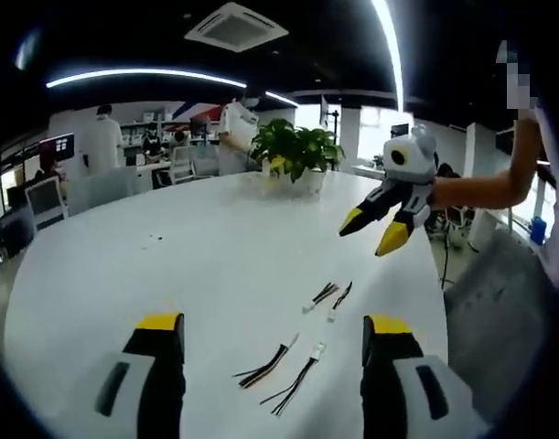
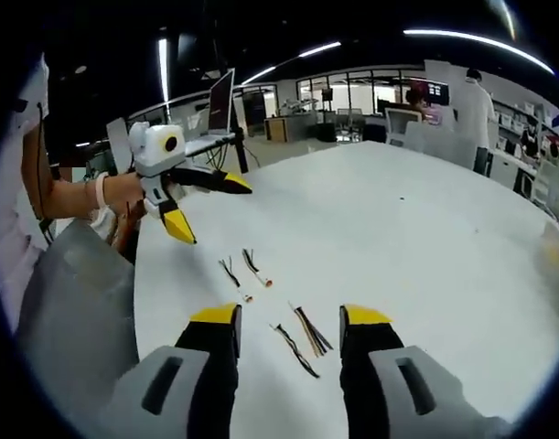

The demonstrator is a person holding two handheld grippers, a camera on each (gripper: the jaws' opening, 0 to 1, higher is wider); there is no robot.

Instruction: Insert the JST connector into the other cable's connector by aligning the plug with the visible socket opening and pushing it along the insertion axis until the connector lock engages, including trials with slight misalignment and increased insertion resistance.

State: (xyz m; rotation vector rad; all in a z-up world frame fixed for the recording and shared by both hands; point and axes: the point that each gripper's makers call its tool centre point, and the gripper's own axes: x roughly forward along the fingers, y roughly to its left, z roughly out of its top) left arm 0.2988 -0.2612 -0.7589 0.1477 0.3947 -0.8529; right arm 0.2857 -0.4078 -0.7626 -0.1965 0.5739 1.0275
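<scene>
Both grippers, left (image 1: 272,334) and right (image 2: 289,322), hovered with fingers apart and empty over the round white surface (image 1: 169,265), where short black-and-coloured wired JST cables (image 1: 281,373) lay loose between them.

Four short cables (image 1: 297,352) on white table (image 1: 169,265), potted plant (image 1: 295,151) at far edge behind them

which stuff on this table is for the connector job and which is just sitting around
For the job:
- near pair of cables, dark wires with white connectors
- far pair of cables
- left hand-held gripper, open
- right hand-held gripper, open

Just there:
- potted plant at the far edge of the white table
- monitor beyond the table
</scene>
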